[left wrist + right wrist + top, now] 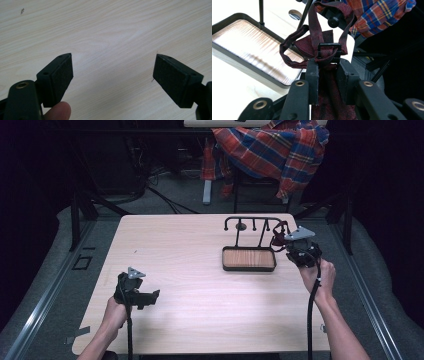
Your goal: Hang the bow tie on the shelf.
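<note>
I hold my right gripper point(328, 75) at the far right of the pale wood-grain worktop point(200, 285), its fingers point(312, 75) pinched on a dark red bow tie point(322, 47) beside the black rack point(253, 222) with its wooden tray point(248, 258). My left gripper point(112, 75) hovers near the front left, fingers spread wide over bare wood. Beyond the worktop, a plaid cloth point(275, 150) drapes a chair in the dark room.

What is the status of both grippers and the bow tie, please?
Left gripper open, idle over bare table. Right gripper shut on dark red bow tie, strap looped at rack peg above tray. Nothing obstructing.
</note>
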A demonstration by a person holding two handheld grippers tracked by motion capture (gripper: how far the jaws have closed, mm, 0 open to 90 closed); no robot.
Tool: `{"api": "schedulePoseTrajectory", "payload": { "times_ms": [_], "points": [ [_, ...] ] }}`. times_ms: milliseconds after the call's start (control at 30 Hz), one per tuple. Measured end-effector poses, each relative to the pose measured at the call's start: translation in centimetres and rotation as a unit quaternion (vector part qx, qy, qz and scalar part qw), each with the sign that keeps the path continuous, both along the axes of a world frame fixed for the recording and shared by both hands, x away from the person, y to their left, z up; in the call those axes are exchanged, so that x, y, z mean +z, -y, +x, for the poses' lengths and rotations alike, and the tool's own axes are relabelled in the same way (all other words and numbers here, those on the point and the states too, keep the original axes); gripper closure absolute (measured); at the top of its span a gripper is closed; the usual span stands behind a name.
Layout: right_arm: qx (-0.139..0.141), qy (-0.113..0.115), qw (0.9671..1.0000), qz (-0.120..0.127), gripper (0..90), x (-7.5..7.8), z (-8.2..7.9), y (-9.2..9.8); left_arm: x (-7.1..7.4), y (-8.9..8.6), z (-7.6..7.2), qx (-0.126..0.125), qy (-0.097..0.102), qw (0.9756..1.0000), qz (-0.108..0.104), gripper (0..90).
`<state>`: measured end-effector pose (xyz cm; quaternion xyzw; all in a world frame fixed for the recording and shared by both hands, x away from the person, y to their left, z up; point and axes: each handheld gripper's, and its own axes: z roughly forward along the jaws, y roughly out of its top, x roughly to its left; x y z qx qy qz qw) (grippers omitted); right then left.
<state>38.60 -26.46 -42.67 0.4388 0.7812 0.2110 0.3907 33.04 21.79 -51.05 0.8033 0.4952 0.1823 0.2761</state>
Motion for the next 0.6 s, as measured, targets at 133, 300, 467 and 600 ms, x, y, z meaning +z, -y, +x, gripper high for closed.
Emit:
{"api": "schedulePoseTrajectory", "payload": {
  "times_ms": [133, 300, 467, 600],
  "points": [
    [-0.002, -0.001, 1.0, 0.006, 72.4, -0.4, 0.6, -0.1, 0.0, 0.0, 0.0, 0.001, 0.002, 1.0, 0.001, 16.8],
    [-0.004, -0.009, 0.9998, 0.016, 72.3, -0.7, 1.2, 0.0, 0.0, -0.1, 0.0, -0.001, 0.001, 1.0, 0.001, 16.8],
    [-0.005, -0.016, 0.9993, 0.032, 72.3, -1.2, 1.8, 0.3, -0.1, 0.0, 0.4, 0.004, 0.0, 1.0, 0.0, 16.8],
    [-0.003, -0.033, 0.9983, 0.049, 72.2, -1.7, 2.2, 0.5, -0.1, 0.4, 0.6, 0.001, 0.002, 1.0, 0.006, 16.9]
  ]
}}
